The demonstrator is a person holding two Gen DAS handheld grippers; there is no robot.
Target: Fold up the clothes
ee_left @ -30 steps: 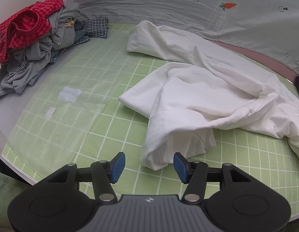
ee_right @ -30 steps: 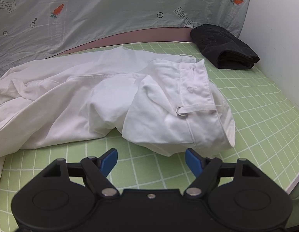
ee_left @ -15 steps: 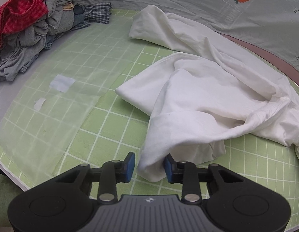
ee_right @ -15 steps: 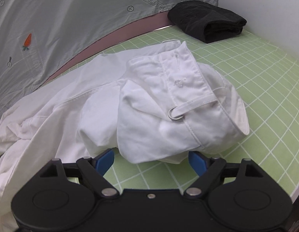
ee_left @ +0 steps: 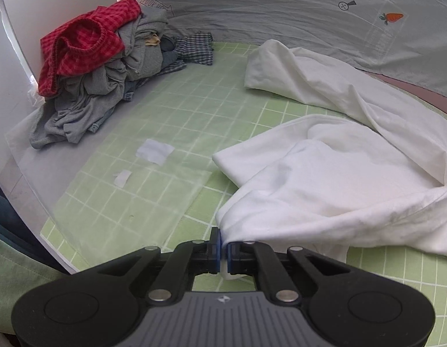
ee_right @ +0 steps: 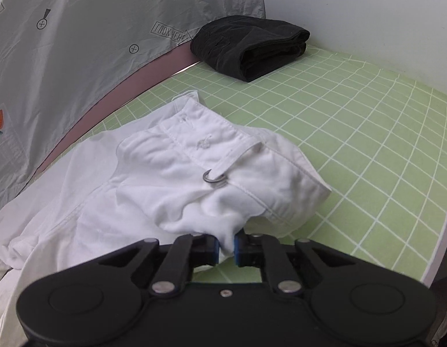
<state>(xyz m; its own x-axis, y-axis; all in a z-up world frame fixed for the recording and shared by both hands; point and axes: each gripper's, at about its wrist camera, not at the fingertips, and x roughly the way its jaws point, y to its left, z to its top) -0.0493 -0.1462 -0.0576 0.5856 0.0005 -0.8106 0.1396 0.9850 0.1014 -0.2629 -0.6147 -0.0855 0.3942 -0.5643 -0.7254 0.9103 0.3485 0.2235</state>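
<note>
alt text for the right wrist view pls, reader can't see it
The right hand-held gripper is shut on a bunched fold of the white trousers, near the waistband's metal ring. They lie crumpled on a green grid mat, with a folded black garment at the far edge.

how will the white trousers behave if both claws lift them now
The white trousers will probably sag between the left claw and right claw; the cloth lies in soft folds. The thicker waistband may hang lower.

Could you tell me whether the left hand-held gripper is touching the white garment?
Touching. In the left wrist view, the left hand-held gripper is shut on the near edge of the white garment, with fabric pinched between its blue pads.
</note>
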